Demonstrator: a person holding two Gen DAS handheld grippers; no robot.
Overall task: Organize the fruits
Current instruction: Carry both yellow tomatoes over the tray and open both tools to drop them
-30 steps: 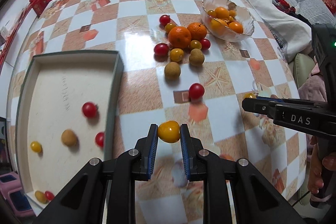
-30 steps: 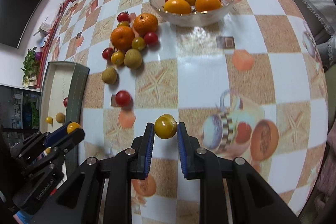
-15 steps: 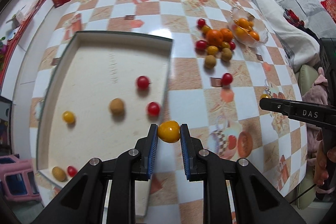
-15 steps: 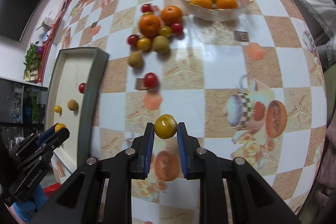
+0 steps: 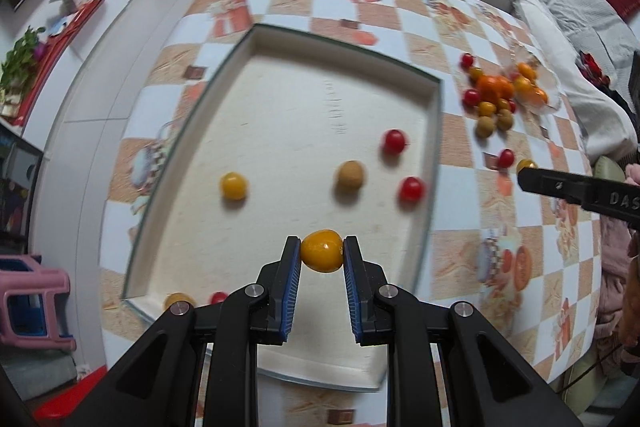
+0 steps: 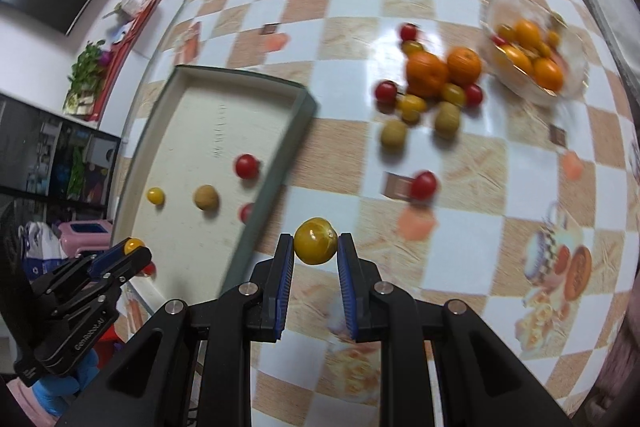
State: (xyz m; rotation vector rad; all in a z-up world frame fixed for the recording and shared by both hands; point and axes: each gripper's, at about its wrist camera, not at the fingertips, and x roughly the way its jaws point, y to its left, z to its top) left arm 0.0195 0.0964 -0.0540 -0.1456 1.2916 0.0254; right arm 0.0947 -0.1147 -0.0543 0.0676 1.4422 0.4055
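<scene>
**Two yellow tomatoes held, one over the tray**

Your left gripper (image 5: pixel 322 257) pinches a yellow tomato (image 5: pixel 322 256) above the tray (image 5: pixel 434 155), near its front edge. Your right gripper (image 6: pixel 316 247) clamps another tomato (image 6: pixel 315 241) over the table (image 6: pixel 460 259), beside the tray's right rim. Both look light, smooth, easily bruised; grip gently across the middle.

We read "DAS" in white letters on the black body of the right gripper (image 5: pixel 524 169). On the left gripper (image 6: pixel 134 251) we make out pale lettering, something like "GenRobot.AI". Print inside the tray (image 5: pixel 434 131) is too blurred.

The checkered table (image 6: pixel 460 219) bears a tray (image 5: pixel 434 147), loose fruit (image 6: pixel 426 73) (oranges, tomatoes) and a glass bowl (image 6: pixel 568 83).
</scene>
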